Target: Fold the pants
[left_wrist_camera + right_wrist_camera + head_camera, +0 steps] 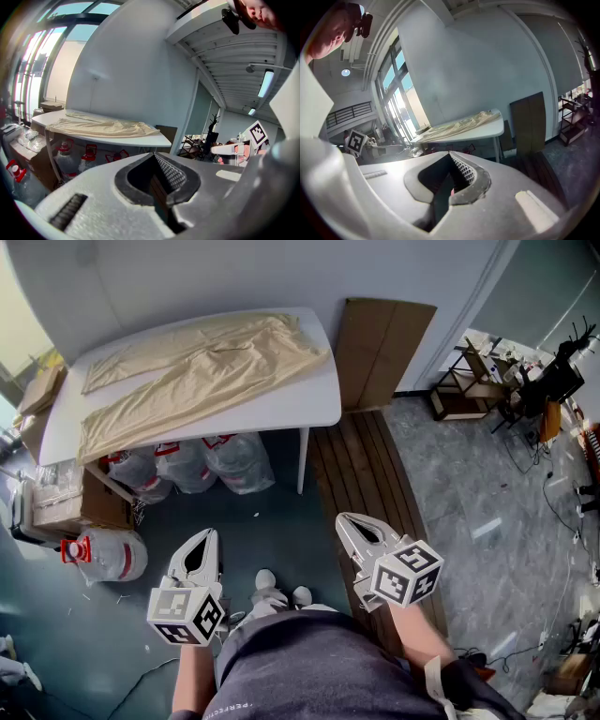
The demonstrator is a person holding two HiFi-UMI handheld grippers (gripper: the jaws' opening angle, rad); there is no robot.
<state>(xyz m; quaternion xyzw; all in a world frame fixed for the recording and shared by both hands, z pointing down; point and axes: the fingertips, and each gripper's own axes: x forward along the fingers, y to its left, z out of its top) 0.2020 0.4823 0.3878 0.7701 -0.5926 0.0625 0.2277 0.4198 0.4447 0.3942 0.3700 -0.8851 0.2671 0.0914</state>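
Grey-blue floor [225, 512] and pale wall of a workroom.

One white table [281, 404], far from the person, close to the wall. Only one table leg [302, 460] plainly visible; the others hidden or hard to separate from the things below.

One pair of beige pants [197, 367], lying flat and unfolded on the table, waist toward the right end, both legs stretched to the left. Near leg end right at the left table edge; not clear whether hanging over it.

One brown board [384, 338], leaned on the wall just right of the table. One strip of wooden planks [361, 474] on the floor, nearer than the board.

Four big clear bottles with red handles: three under the table [183, 465], partly covered by the tabletop, and one more [112, 554] on the floor, nearer and at the left.

Cardboard boxes [66, 502] at the left, cut off by the frame edge, number not sure. Rack [464, 381] with small things at the far right, too small to tell.

Two grippers, near, well apart from table and pants, touching nothing. Left gripper [208, 533]: jaws pressed together, nothing between. Right gripper [345, 518]: jaws also closed, empty. One marker cube on each.

Two white shoes [267, 582] between the grippers, partly hidden by the person's body.
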